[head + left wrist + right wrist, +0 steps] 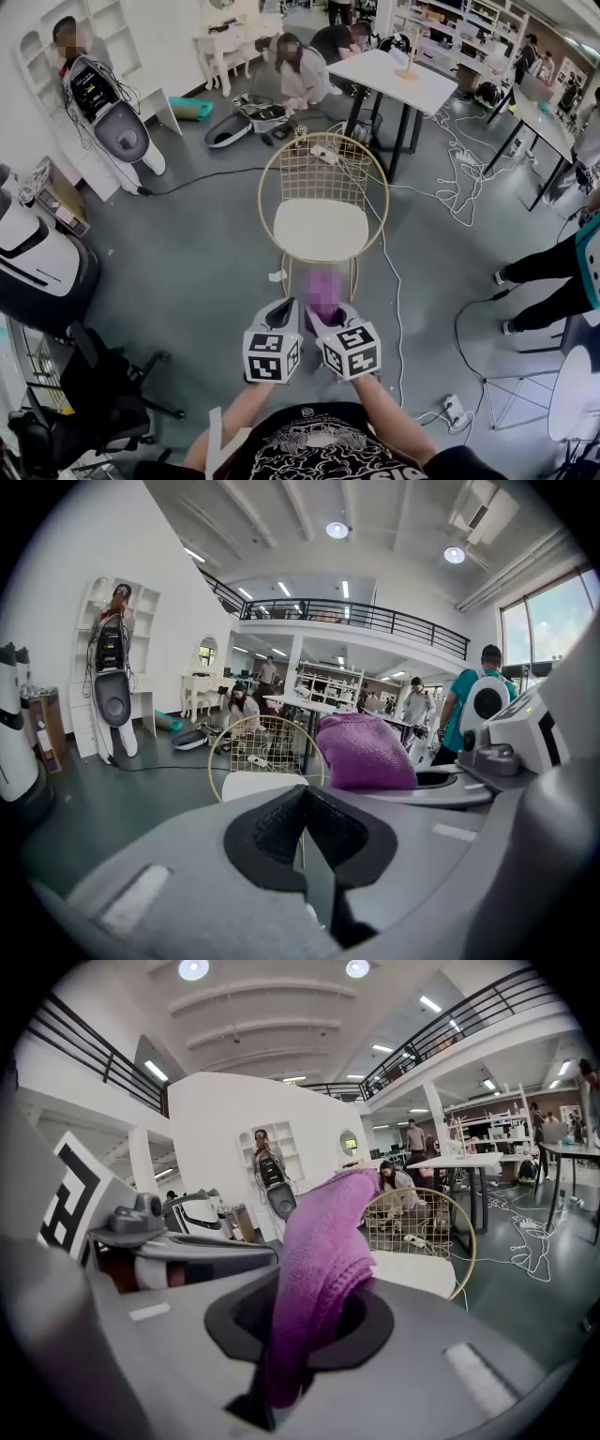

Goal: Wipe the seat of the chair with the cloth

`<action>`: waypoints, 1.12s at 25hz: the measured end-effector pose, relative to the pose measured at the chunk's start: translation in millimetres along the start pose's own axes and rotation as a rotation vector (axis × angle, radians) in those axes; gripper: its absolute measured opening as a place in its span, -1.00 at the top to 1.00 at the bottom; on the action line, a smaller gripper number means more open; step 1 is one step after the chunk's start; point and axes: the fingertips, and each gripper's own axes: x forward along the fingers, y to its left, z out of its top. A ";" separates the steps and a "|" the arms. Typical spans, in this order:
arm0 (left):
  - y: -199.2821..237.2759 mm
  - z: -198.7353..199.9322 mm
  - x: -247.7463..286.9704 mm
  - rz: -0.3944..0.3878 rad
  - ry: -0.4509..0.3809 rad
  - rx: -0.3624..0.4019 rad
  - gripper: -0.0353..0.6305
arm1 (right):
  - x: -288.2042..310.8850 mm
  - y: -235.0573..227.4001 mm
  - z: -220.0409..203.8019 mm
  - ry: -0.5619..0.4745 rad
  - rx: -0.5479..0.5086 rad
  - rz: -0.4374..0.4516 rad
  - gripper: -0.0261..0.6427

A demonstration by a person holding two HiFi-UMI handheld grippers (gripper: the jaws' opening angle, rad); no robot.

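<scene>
Right gripper (302,1321) clenched on purple cloth (323,1241), left gripper (302,829) closed empty, both near white chair seat (321,230).

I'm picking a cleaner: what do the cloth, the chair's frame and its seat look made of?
The cloth looks like soft purple knit or terry fabric: ribbed, fuzzy surface. The frame seems to be thin gold-finished metal wire, with a mesh back. The seat looks like a matte off-white pad, fabric or faux leather; I cannot tell which.
</scene>
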 end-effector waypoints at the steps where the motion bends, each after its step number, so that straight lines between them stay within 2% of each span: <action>1: 3.4 7.2 12.3 0.008 -0.001 -0.007 0.89 | 6.7 -10.6 5.6 0.004 0.004 0.003 0.74; 8: 4.2 49.7 105.9 0.022 0.007 -0.036 0.89 | 45.6 -97.3 44.6 0.032 0.007 0.023 0.74; 14: 15.7 76.5 159.1 0.062 0.037 -0.049 0.89 | 76.9 -143.9 73.4 0.059 0.013 0.060 0.74; 21: 36.8 78.4 185.2 0.119 0.077 -0.050 0.89 | 108.8 -168.3 78.7 0.075 0.038 0.098 0.74; 28: 55.4 76.2 209.8 0.122 0.095 -0.052 0.89 | 138.8 -183.7 76.9 0.112 0.040 0.109 0.74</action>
